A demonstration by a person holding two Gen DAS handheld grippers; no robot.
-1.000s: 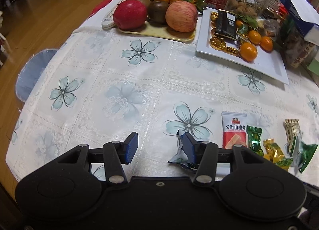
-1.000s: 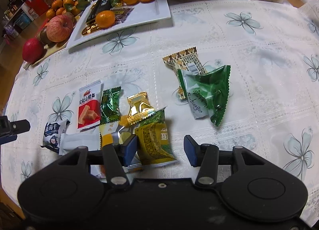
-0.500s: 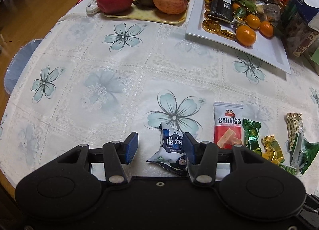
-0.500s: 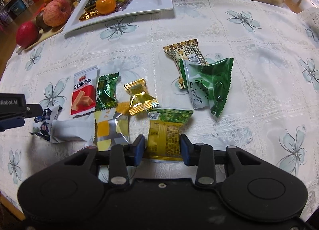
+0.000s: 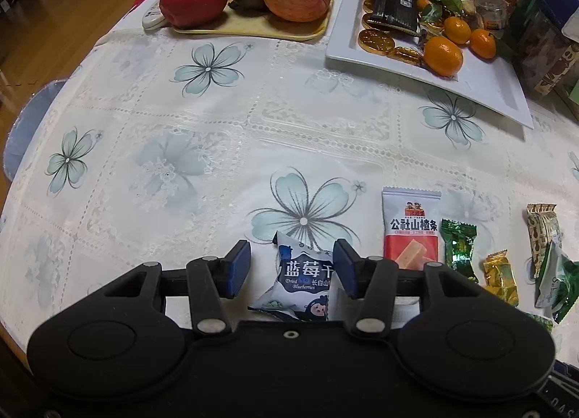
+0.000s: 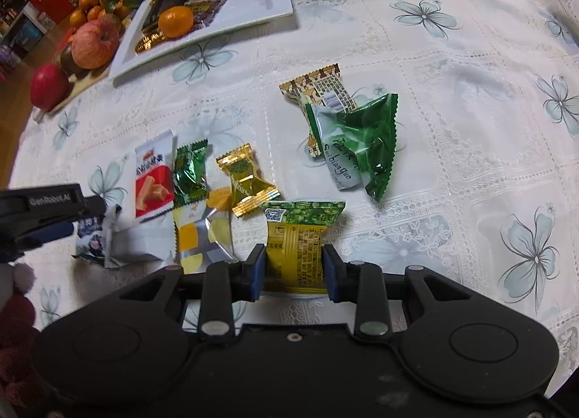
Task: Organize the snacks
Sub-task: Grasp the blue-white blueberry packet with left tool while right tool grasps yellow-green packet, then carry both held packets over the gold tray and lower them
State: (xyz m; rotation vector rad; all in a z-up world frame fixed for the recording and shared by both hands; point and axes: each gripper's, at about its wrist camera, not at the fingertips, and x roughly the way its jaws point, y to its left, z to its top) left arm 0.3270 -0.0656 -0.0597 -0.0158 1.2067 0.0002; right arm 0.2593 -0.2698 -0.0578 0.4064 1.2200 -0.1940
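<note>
Several wrapped snacks lie on the flowered tablecloth. My left gripper stands open around a blue-and-white dried blueberry packet; its right pad is against the packet and its left pad is apart from it. My right gripper has its jaws closing, and both pads press the sides of a yellow-green packet. Beside them lie a red-and-white hawthorn packet, a dark green candy, a gold candy, a yellow-and-silver packet and a green Suibianguo packet over a beige one.
A white plate with tangerines, gold coins and a black packet stands at the back right. A yellow tray of apples and other fruit stands beside it. Boxes and jars crowd the far edge. The table's rounded edge runs along the left.
My left gripper came down over the blueberry packet, which now sits between its fingers. My right gripper went from wide open to pressing on the yellow-green packet.
</note>
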